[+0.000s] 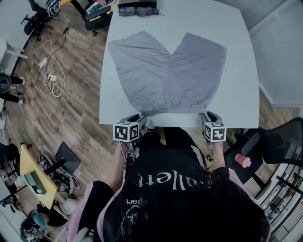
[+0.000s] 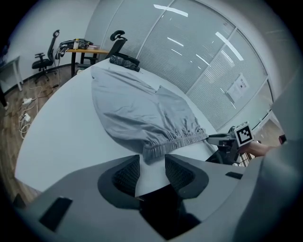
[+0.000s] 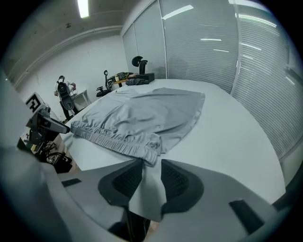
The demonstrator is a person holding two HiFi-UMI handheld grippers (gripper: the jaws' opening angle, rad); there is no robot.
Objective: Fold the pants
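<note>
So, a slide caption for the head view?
Left gripper and right gripper, both open, at the waistband of grey pants on a white table.

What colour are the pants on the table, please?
Plain light grey; the pants show best in the head view.

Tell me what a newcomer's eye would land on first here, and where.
Grey pants lie spread flat, legs splayed, on the white table, waistband at its near edge. The left tool and right tool sit at that edge, one by each waistband corner, jaws apart, not gripping cloth. A dark bundle lies at the far edge.
</note>
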